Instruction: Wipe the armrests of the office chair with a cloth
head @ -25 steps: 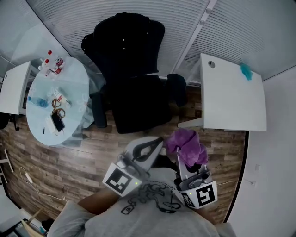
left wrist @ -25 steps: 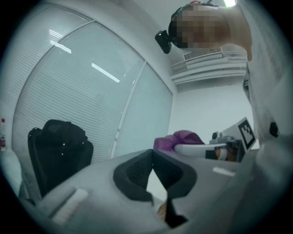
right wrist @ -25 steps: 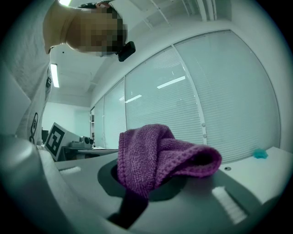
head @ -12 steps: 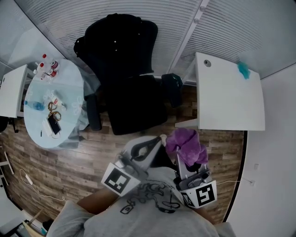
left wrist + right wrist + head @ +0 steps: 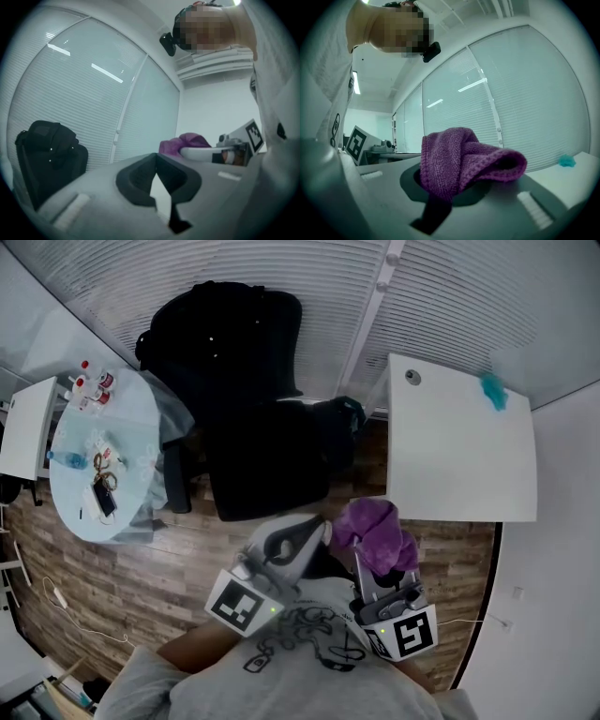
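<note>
Cloth held; chair not yet touched.
My right hand-held gripper (image 5: pixel 452 187) is clenched on the purple cloth (image 5: pixel 375 535); my left hand-held gripper (image 5: pixel 155 161) is closed, empty. Both are held close to me, apart from the black chair (image 5: pixel 262 460) and its armrests (image 5: pixel 175 479).

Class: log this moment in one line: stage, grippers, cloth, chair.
stage: before wiping | left gripper: shut, empty | right gripper: shut on purple cloth | office chair: ahead, not touched
</note>
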Demonstrator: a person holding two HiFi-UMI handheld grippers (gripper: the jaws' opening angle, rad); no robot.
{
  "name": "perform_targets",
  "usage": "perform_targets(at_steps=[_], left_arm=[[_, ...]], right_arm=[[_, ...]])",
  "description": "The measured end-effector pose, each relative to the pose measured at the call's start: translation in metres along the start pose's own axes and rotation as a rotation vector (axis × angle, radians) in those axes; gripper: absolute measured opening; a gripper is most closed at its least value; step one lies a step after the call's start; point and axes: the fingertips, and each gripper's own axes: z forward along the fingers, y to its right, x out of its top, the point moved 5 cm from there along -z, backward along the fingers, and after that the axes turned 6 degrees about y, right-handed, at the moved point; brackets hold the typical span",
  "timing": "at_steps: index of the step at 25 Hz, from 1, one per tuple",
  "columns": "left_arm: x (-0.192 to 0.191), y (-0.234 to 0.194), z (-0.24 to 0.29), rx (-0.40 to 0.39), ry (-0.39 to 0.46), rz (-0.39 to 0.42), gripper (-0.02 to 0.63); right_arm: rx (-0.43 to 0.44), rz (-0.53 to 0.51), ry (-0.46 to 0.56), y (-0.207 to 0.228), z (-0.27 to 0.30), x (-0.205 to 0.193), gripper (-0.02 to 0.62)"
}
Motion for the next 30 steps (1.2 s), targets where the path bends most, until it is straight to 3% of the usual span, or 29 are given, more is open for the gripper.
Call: perform_targets(at_steps=[12,20,30], left_arm=[[-0.01,0.01,0.072,0.055,0.008,0.07,0.003],[-0.009,0.002,0.085,0.057,0.009,0.096,0.003],[-0.013,-0.038,0.086,0.057,-0.021,0.109,0.003]], right_arm=[[0.049,0.023,0.001,0.077,-0.002,0.004,0.046],[0.079,0.006,-0.018,0.091,0.007,0.003,0.046],[0.076,-0.026,-0.048,0.095,0.043,-0.004,0.046]])
